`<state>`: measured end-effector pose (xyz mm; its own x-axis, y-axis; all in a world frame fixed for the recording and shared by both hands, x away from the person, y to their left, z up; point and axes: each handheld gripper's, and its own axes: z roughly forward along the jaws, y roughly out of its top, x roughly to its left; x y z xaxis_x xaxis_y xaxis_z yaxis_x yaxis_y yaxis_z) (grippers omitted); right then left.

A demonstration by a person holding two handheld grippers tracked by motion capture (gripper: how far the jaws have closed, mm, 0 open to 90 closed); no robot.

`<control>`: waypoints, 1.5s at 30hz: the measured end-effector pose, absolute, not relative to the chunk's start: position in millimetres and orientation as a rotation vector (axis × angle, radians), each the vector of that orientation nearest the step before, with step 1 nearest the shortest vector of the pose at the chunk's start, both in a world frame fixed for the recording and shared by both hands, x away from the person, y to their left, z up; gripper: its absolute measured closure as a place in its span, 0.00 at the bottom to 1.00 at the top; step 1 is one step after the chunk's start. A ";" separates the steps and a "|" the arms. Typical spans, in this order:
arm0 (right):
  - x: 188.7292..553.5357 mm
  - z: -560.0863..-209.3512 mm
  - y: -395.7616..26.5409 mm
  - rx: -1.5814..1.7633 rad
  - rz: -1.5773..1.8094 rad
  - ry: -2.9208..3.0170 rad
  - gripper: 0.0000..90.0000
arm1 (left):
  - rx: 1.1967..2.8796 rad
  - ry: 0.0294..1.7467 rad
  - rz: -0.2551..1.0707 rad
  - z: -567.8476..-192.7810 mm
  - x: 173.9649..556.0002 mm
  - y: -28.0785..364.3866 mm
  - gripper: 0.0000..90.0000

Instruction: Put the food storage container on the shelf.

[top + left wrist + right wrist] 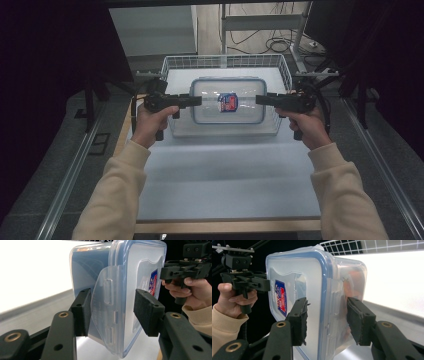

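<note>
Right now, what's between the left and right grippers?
In the high view, the lidded plastic container spans the gap between the left gripper and right gripper, each at one end, above the wire basket.

Dark curtains [45,60] flank the pale foam-topped table [225,175]; loose black cables [265,42] cross the light wooden floor [210,25] behind.

A clear plastic food container [228,100] with a blue-rimmed snap-lock lid and a red-and-blue label sits level, lid up, lifted above the wire basket [172,62] at the table's far edge, gripped at its two short ends, side latch flaps folded down.
</note>
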<state>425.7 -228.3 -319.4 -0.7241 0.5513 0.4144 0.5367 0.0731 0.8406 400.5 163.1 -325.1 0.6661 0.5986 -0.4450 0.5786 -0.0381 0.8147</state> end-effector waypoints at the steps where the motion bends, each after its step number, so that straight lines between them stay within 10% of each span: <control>1: 427.8 -318.2 -228.2 1.167 1.787 2.290 0.59 | 1.699 0.961 0.023 -323.8 403.4 163.1 0.55; 45: 531.3 -302.9 -218.8 1.552 1.774 2.266 0.53 | 1.537 1.153 -0.198 -325.3 517.4 174.9 0.51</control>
<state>531.3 -218.8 -302.9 -0.5430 0.5862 0.6013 0.7244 -0.0351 0.6884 517.4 174.9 -325.3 0.5035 0.5472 -0.6686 0.7386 0.1289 0.6617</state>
